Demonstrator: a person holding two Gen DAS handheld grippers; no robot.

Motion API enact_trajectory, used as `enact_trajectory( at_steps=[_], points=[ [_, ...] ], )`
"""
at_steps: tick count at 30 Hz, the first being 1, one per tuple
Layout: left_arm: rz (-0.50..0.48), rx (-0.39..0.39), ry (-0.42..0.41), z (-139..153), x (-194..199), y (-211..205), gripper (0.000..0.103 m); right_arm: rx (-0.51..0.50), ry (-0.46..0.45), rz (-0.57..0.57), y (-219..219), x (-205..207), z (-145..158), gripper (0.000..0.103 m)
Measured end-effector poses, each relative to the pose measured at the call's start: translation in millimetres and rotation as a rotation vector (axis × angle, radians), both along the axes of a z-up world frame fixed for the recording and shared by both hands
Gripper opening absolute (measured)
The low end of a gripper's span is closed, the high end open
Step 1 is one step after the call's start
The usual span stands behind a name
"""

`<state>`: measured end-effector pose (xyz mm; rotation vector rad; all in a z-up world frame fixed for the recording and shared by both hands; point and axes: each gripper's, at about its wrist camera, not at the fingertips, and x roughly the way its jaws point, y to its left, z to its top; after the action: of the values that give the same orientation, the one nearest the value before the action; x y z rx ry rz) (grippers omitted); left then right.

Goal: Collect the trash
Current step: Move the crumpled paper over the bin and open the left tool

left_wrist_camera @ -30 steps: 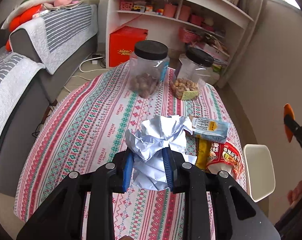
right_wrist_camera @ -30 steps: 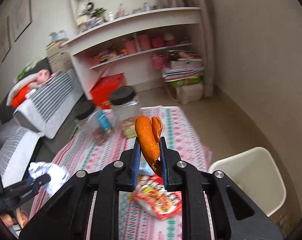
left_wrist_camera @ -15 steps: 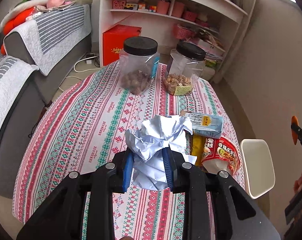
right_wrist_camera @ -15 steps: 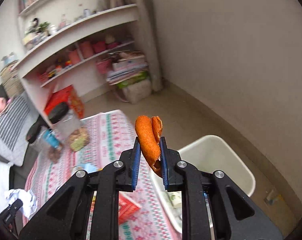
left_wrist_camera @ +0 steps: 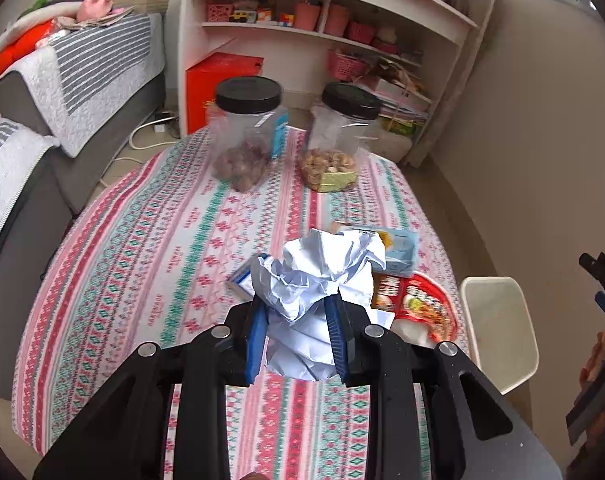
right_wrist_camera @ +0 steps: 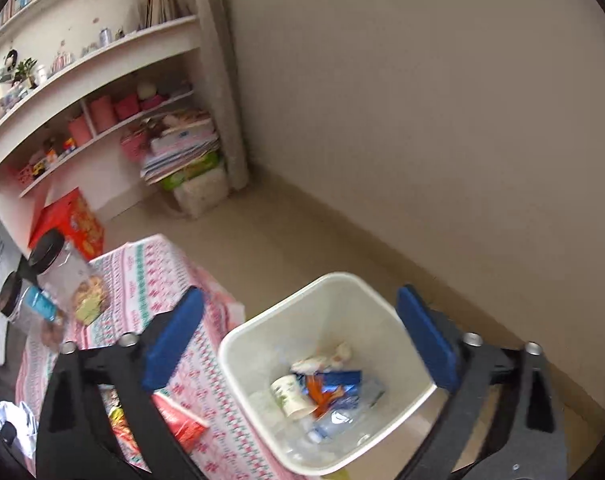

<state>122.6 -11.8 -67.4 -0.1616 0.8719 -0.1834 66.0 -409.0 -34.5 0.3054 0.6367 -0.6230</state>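
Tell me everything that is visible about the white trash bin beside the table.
The trash bin is an off-white, open-topped container, apparently plastic, with a rounded rectangular rim and smooth walls. It stands upright on the beige floor, close against the table's hanging tablecloth. Inside lie a paper cup, blue wrappers, an orange peel and clear plastic. The right gripper is open above it, touching nothing. In the left wrist view only its rim shows past the table edge.
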Motion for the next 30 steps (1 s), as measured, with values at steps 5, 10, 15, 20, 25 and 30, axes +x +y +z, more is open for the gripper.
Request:
enact_trajectory(
  at_steps=[5,10,15,20,25,30],
  points=[
    [-0.057,-0.038,-0.013,5,-3,-30,0.028,-0.038,0.01,-0.012,-8,-11,6,0.096],
    [-0.148,-0.061,-0.009,11,-9,-83,0.028,-0.028,-0.016,-0.025,-21,-24,17,0.096],
    [-0.248,-0.05,0.001,16,-17,-146,0.028,-0.011,-0.051,-0.061,-39,-36,28,0.096],
    [-0.347,-0.047,0.005,26,-25,-208,0.028,0.041,-0.085,-0.097,-59,-51,32,0.096],
    [-0.439,-0.058,0.014,34,-31,-257,0.031,0.064,-0.115,-0.139,-75,-64,36,0.096],
    [-0.474,-0.117,0.037,36,-29,-279,0.056,0.058,-0.133,-0.175,-84,-73,39,0.096]
  ],
)
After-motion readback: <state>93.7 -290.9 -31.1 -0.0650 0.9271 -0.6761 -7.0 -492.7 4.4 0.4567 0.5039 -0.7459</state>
